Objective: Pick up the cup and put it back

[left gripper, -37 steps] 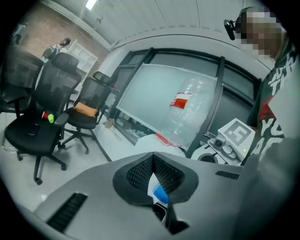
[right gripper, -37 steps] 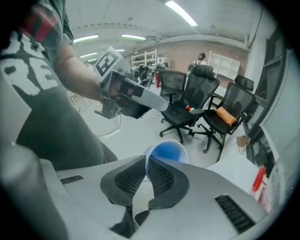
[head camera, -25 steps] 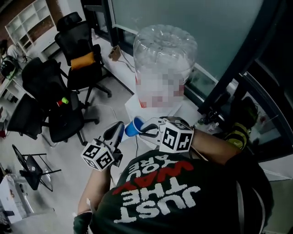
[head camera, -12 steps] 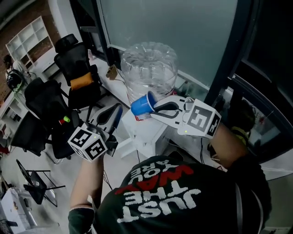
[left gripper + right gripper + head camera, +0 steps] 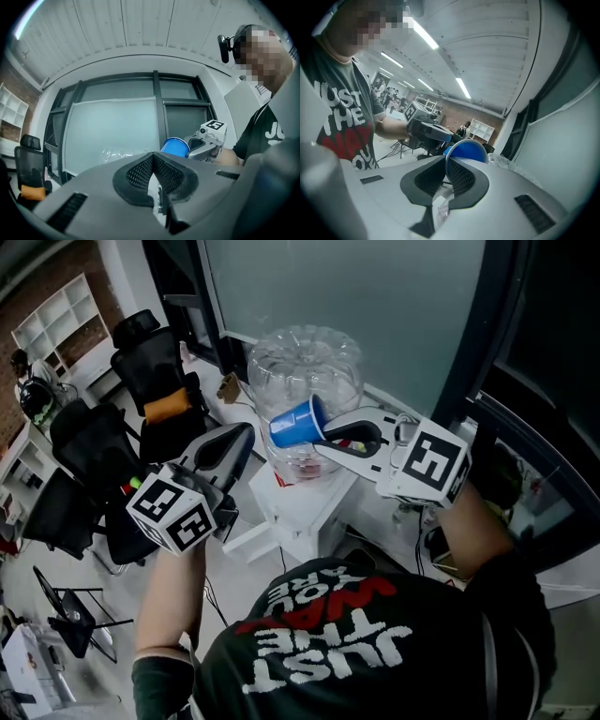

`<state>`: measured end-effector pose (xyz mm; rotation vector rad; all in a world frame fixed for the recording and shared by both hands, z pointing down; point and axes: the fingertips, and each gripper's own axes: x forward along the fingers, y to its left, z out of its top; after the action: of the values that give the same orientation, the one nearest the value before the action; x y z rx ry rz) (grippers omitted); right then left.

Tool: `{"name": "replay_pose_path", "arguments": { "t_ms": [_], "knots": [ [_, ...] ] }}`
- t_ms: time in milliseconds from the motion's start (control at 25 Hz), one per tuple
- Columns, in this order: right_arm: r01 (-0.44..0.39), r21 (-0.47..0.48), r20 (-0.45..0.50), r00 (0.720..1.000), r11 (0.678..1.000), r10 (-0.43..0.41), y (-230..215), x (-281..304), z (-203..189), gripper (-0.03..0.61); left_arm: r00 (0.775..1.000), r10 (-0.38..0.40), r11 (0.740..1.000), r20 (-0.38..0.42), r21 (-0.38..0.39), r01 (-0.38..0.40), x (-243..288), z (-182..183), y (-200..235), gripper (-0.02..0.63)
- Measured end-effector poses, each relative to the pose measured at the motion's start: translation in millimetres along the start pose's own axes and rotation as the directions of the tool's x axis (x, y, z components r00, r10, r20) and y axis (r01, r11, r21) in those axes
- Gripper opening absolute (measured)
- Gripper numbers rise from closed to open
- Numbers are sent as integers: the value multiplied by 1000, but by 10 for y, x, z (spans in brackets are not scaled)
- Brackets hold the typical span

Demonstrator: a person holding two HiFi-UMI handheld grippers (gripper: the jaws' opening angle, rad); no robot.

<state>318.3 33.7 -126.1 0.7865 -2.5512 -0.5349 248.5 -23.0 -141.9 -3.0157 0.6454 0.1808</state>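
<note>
A blue cup (image 5: 298, 425) hangs tilted in the air in front of the clear water jug (image 5: 305, 367), with its mouth turned toward my right gripper (image 5: 323, 441). That gripper is shut on the cup's rim; in the right gripper view the rim (image 5: 465, 151) runs down between the two pads. My left gripper (image 5: 236, 442) is raised to the left of the cup, apart from it, jaws shut and empty. From the left gripper view the cup (image 5: 175, 147) and the right gripper (image 5: 209, 139) show beyond my own closed tips (image 5: 153, 160).
The jug stands on a white dispenser (image 5: 298, 507) against a frosted glass wall with dark frames (image 5: 469, 343). Black office chairs (image 5: 155, 381) crowd the floor at left, and a white shelf unit (image 5: 56, 322) stands behind them. A black stand (image 5: 70, 610) is at lower left.
Both grippers have risen. The right gripper has carried the cup up and to the right, in front of the jug; the left gripper has lifted beside it.
</note>
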Motion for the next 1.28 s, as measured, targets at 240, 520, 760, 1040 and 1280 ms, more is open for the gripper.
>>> {"name": "replay_pose_path", "arguments": {
  "t_ms": [240,520,760,1040,1280],
  "knots": [
    [-22,-4,-2,1000,1000,22,57,49,36,49,1000,-11,1000,-12,6,11,-23,-87,-1,8],
    [-33,-15,-13,999,999,33,64,172,114,49,1000,9,1000,-20,2,-9,-120,-111,94,9],
    [-97,-20,-35,995,995,96,256,382,36,49,997,59,998,-39,-2,-59,-288,-339,185,9],
    [-208,-17,-60,977,978,206,568,858,-12,49,982,168,986,-87,16,-167,-675,-763,419,9],
    [-334,10,-114,936,942,333,983,1534,-279,49,943,297,951,-151,-41,-307,-1244,-1380,751,9]
  ]
}}
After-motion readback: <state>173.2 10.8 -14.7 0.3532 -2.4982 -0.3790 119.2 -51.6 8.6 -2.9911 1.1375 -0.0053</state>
